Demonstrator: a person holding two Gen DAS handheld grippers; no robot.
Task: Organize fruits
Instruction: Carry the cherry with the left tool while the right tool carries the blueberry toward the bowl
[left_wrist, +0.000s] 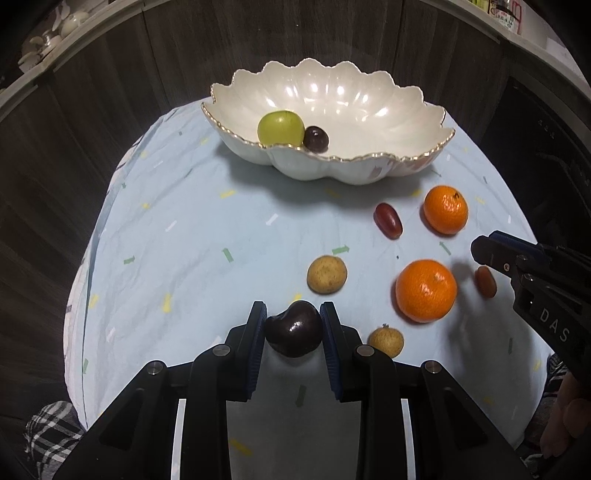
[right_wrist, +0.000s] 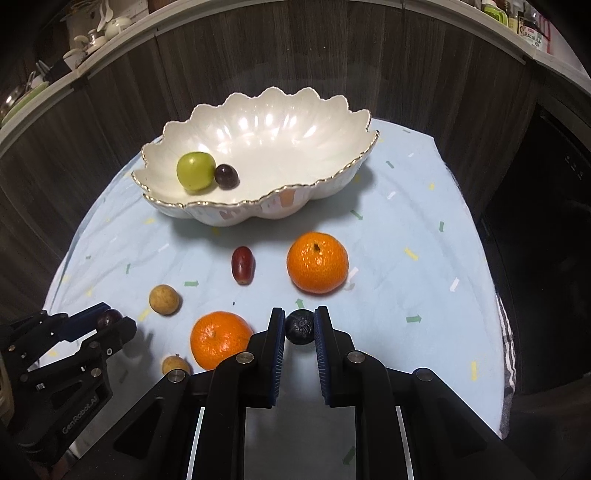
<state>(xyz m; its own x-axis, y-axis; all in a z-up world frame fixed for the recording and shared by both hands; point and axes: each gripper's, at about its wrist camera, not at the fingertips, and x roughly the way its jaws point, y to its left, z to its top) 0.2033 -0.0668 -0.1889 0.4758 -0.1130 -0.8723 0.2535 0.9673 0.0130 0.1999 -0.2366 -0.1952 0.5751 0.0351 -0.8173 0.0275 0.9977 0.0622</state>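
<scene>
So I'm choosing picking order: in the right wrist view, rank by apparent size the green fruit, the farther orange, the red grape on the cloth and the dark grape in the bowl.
1. Farther orange
2. Green fruit
3. Red grape
4. Dark grape

The bowl's fruits lie farther from the camera, so their true size is unsure.

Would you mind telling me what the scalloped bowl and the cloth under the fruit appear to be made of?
The scalloped bowl looks like glazed ceramic or porcelain: pearly white, with bright glossy highlights and a thin gold line along the rim. Glossy plastic cannot be ruled out. The cloth looks like thin woven fabric, probably cotton: matte, pale blue, finely creased, printed with small coloured dashes and arrows.
</scene>
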